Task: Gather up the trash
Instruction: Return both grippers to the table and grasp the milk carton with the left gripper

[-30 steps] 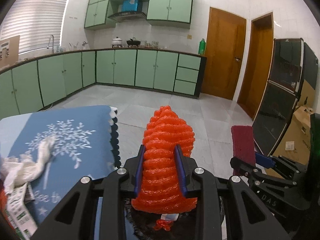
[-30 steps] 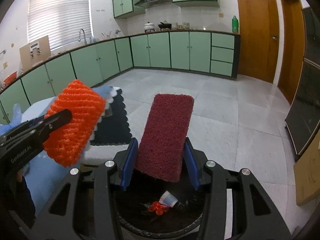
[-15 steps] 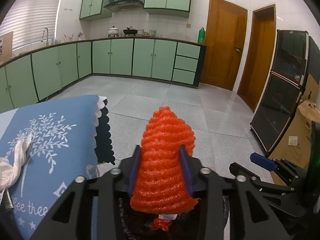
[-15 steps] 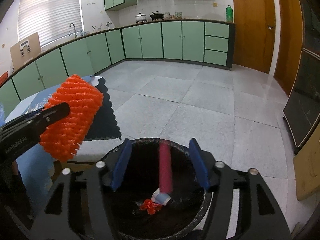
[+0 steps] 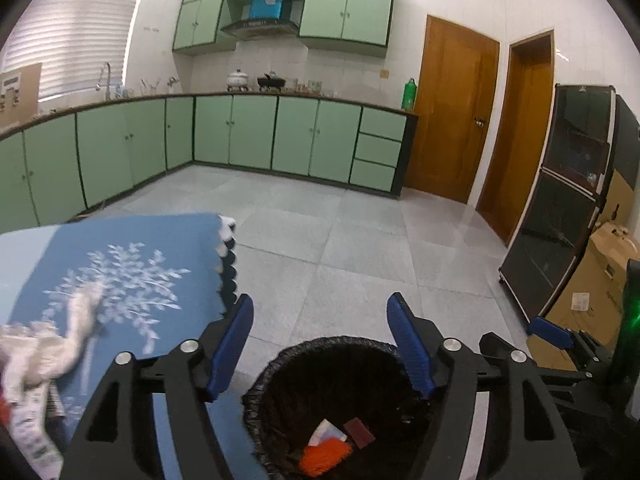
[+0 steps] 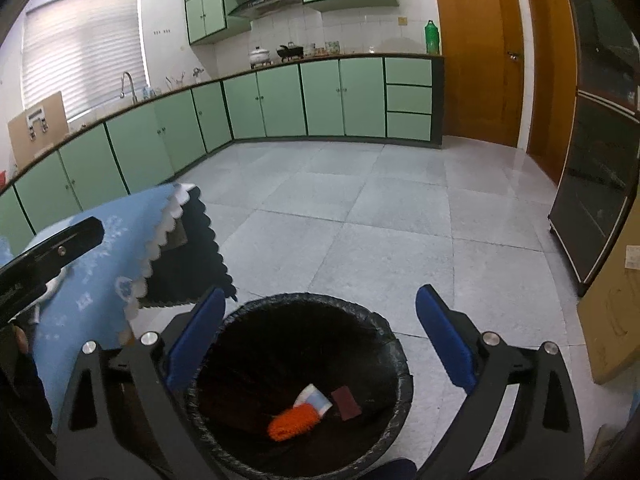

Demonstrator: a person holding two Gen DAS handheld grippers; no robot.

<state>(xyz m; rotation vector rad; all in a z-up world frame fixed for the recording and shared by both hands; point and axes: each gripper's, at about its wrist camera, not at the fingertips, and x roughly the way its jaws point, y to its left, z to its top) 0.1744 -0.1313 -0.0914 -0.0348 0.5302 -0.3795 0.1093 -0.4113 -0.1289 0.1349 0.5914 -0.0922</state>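
Trash now lies inside the black-lined bin (image 6: 388,332): the orange foam net (image 6: 290,424) and the dark red scouring pad (image 6: 346,397), gripped a second ago, rest on its bottom beside a small white wrapper (image 6: 314,397). Both jaws have just been opening; the left hand-held gripper (image 5: 320,334) and right hand-held gripper (image 6: 320,322) stand wide with nothing between them, above the bin. Only the left view shows crumpled white paper (image 5: 48,350) on the blue-clothed tabletop (image 5: 132,248) at nine o'clock. The right view shows the bin's whole rim.
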